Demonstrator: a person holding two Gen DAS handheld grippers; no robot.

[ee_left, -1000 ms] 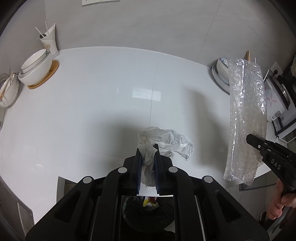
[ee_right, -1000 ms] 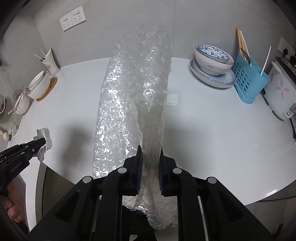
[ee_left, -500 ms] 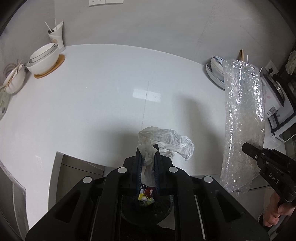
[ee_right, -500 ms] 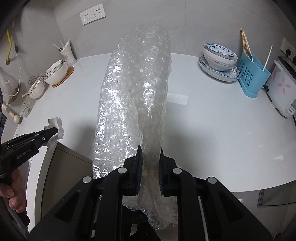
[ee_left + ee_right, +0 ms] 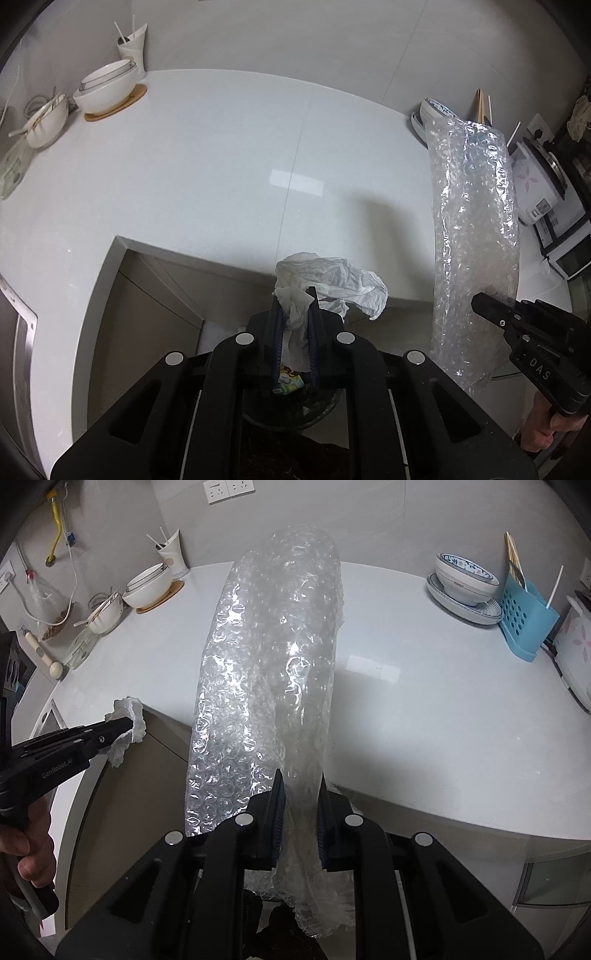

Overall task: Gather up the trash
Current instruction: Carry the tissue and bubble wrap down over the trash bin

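Got both loads off the desk (image 5: pixel 221 177) edge: left tool (image 5: pixel 294 295) pinched tight on crumpled tissue (image 5: pixel 328 280), right tool (image 5: pixel 300 781) clamped on bubble wrap (image 5: pixel 273 664). Bin (image 5: pixel 291 402) prob right below, view's blocked tho.

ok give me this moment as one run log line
left claw: shut on crumpled tissue | right claw: shut on bubble wrap | trash bin: below left claw | both items unreleased

Glossy clear bubble wrap (image 5: pixel 269 686); crumpled matt tissue (image 5: pixel 328 284)
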